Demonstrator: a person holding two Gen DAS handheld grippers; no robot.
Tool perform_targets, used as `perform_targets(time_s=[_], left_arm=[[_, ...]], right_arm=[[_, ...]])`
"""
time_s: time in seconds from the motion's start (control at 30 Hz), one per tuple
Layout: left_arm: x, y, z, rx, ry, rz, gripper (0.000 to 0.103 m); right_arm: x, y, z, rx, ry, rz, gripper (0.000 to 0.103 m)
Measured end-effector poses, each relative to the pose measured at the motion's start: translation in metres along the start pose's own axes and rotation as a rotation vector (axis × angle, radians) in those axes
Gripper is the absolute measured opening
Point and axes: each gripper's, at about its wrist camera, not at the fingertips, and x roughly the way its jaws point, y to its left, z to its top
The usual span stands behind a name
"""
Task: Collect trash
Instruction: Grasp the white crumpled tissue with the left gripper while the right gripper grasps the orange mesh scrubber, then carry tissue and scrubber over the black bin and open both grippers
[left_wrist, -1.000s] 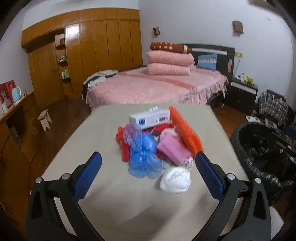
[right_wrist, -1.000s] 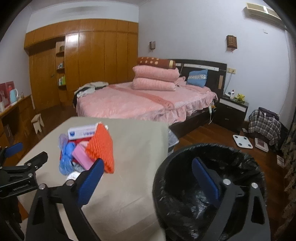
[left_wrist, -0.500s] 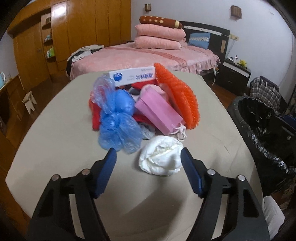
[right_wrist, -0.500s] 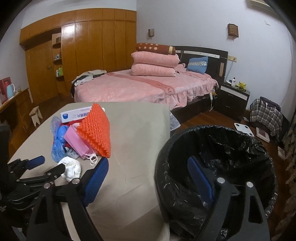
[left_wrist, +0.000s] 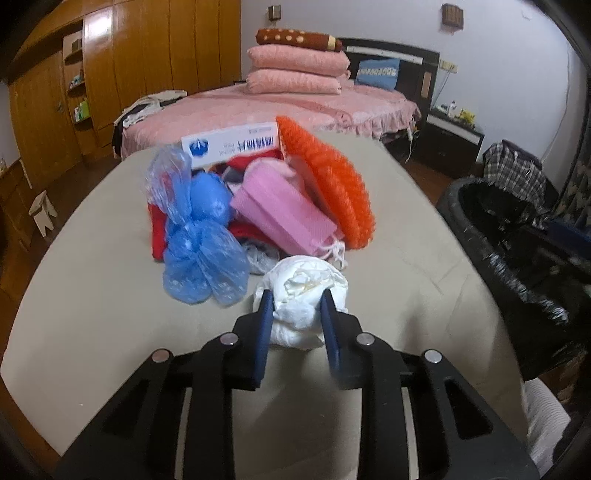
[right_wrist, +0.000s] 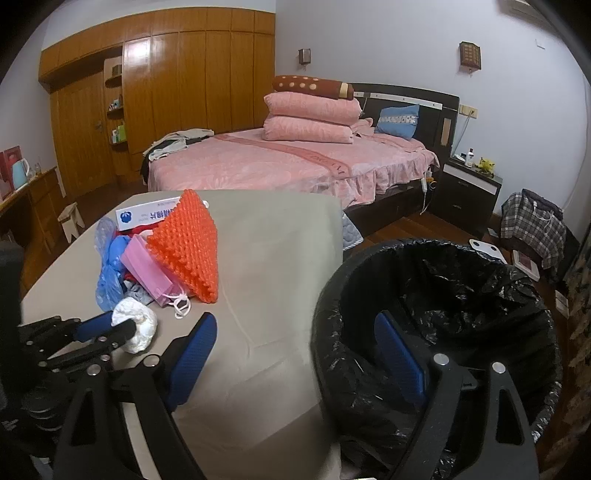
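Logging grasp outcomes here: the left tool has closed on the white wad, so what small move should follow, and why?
Probably lift it straight up. The left tool pinches the white wad, which sits beside the blue bag; the lined bin stands off to the right, beside the table.

white wad (left_wrist: 303, 291), blue bag (left_wrist: 201, 258) (translucent), orange spiky mat (right_wrist: 186, 240), black bin liner (right_wrist: 461, 291)

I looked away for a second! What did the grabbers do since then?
The left gripper moved in to the trash pile and closed on the white crumpled wad. The right gripper stayed open by the black bin; the other trash didn't move.
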Motion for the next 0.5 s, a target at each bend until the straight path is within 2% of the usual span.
perform_targets(time_s=[0.13,0.3,0.5], left_arm=[[-0.02,0.009,0.009,-0.02,-0.056,0.006,0.024],[-0.028,0.026,0.024,-0.029,-0.109,0.067,0.024],[-0.022,0.051,0.036,-0.076,-0.102,0.117,0.024]], right_arm=[[0.005,0.007,0.006,-0.014,-0.007,0.02,0.086],[0.019,0.022,0.022,-0.024,-0.024,0.052,0.086],[0.052,0.052,0.042,-0.041,-0.02,0.095,0.082]])
